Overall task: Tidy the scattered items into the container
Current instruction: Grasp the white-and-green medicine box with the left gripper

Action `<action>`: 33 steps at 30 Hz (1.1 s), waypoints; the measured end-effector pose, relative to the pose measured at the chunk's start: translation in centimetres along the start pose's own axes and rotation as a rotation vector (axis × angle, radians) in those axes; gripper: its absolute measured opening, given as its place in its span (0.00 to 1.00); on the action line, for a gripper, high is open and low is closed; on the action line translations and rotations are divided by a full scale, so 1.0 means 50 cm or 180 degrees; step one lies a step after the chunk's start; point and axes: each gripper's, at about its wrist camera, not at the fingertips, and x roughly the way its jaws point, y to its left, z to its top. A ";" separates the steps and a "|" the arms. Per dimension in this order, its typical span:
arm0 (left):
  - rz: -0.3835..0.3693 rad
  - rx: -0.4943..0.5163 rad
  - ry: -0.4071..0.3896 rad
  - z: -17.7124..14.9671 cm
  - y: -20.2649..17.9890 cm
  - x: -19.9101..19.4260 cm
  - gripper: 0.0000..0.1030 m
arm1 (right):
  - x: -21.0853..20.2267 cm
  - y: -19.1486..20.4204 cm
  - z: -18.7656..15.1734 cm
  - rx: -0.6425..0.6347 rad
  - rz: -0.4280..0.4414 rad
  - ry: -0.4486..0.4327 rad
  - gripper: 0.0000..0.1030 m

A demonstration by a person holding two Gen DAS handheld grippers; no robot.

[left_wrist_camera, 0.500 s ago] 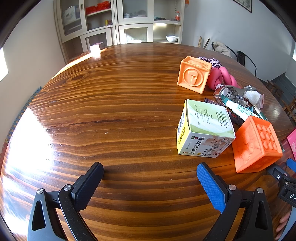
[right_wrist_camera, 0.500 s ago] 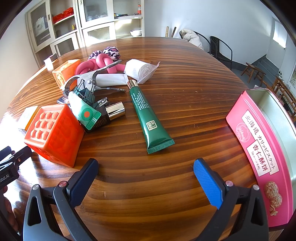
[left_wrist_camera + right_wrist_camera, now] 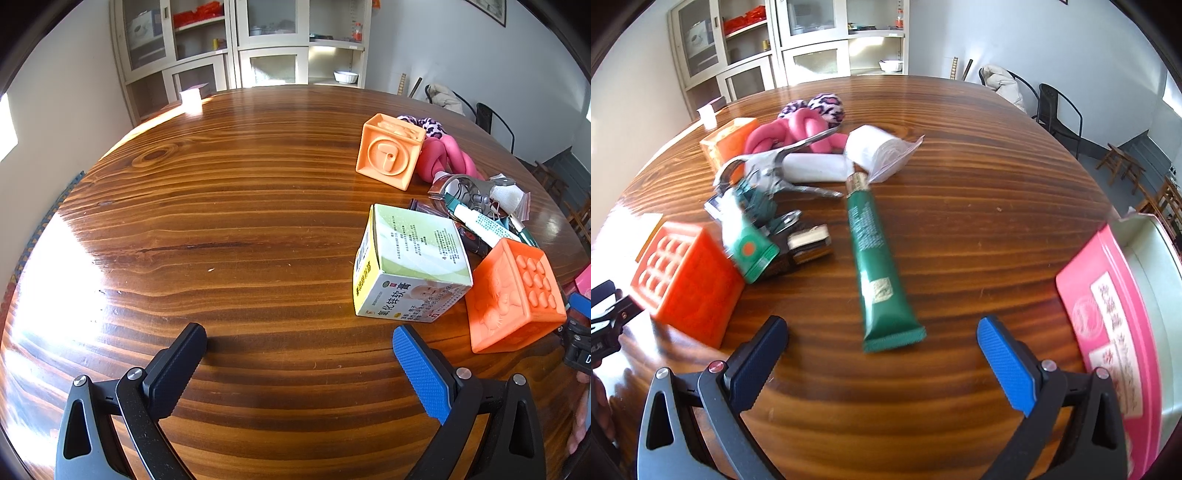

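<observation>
Right gripper [image 3: 882, 339] is being held wide open over the wooden table [image 3: 960, 206], nothing between the fingers, with the green tube [image 3: 879, 266] lying just ahead of the gap and the pink tin container [image 3: 1108, 332] sitting open at the right edge. Left gripper [image 3: 299, 347] is likewise being held wide and empty over bare wood, the ointment box [image 3: 406, 262] being seen just ahead-right, touching the red-orange cube [image 3: 517, 299]. Remaining clutter is being left piled beyond: pale orange cube [image 3: 388, 155], pink rope toy [image 3: 798, 133], metal clip [image 3: 768, 166], white roll [image 3: 871, 147].

Green tube [image 3: 879, 254], pink tin [image 3: 1108, 332]
</observation>
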 end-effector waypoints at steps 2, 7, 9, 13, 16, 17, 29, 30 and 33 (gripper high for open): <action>0.0004 -0.0001 0.0000 0.004 -0.004 0.002 0.99 | 0.001 -0.006 0.004 0.0047 -0.0033 -0.0003 0.99; -0.0132 0.0186 0.0008 0.001 -0.026 0.001 0.99 | -0.001 0.000 0.002 0.0073 -0.0062 -0.0009 0.99; -0.0256 0.0361 0.0012 -0.004 -0.044 -0.002 0.99 | -0.002 0.002 0.003 0.0074 -0.0062 -0.0009 0.99; -0.0438 0.0620 0.0016 -0.004 -0.078 -0.002 0.99 | -0.001 0.002 0.004 0.0074 -0.0062 -0.0008 0.99; -0.0451 0.0634 0.0018 0.008 -0.087 0.008 0.99 | -0.003 0.002 0.003 0.0074 -0.0061 -0.0008 0.99; -0.0449 0.0628 0.0018 0.013 -0.088 0.012 0.99 | -0.003 0.002 0.004 0.0073 -0.0062 -0.0006 0.99; -0.0379 0.0533 0.0020 0.056 -0.086 0.044 0.99 | -0.002 0.002 0.003 0.0075 -0.0060 -0.0007 0.99; -0.0373 0.0525 0.0019 0.055 -0.086 0.043 0.99 | -0.002 0.002 0.004 0.0076 -0.0060 -0.0007 0.99; -0.0340 0.0486 0.0013 0.047 -0.090 0.037 0.99 | 0.001 0.002 0.007 0.0086 -0.0055 -0.0004 0.99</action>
